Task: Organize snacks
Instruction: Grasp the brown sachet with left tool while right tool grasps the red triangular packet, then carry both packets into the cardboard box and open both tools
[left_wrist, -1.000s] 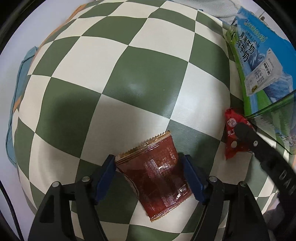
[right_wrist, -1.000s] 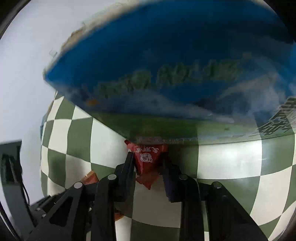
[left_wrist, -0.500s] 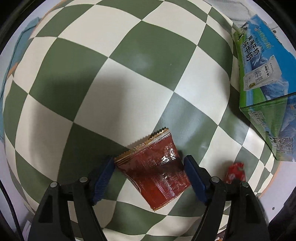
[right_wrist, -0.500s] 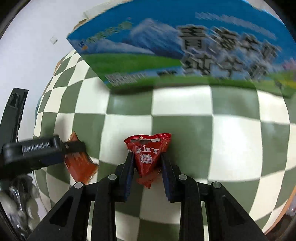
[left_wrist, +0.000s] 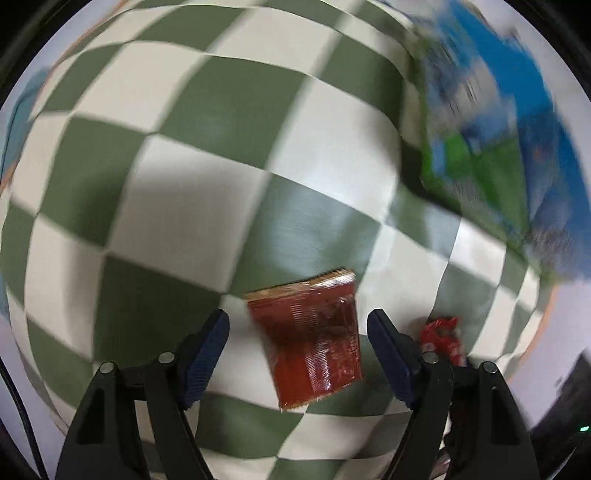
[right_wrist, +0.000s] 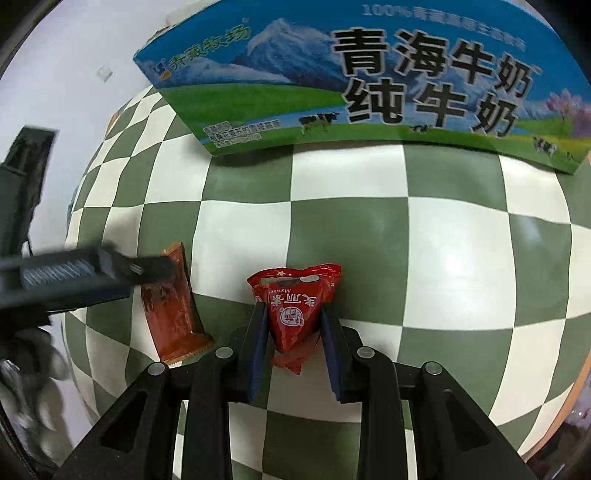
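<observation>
A flat brown-red snack packet (left_wrist: 314, 339) lies on the green-and-white checkered table (left_wrist: 207, 206) between the fingers of my left gripper (left_wrist: 298, 339), which is open and not touching it. My right gripper (right_wrist: 293, 332) is shut on a bright red triangular snack bag (right_wrist: 293, 295), held just above the table. That red bag also shows at the right in the left wrist view (left_wrist: 445, 338). The brown-red packet shows in the right wrist view (right_wrist: 173, 310), with the left gripper's finger (right_wrist: 92, 273) over its top.
A large blue-and-green milk carton box (right_wrist: 369, 81) stands at the far side of the table, blurred in the left wrist view (left_wrist: 495, 140). The table edge runs close on the right (left_wrist: 546, 317). A pale floor lies beyond it.
My right gripper has pulled back from the milk box with the red bag. My left gripper has swung sideways; the brown-red packet now sits nearer its right finger.
</observation>
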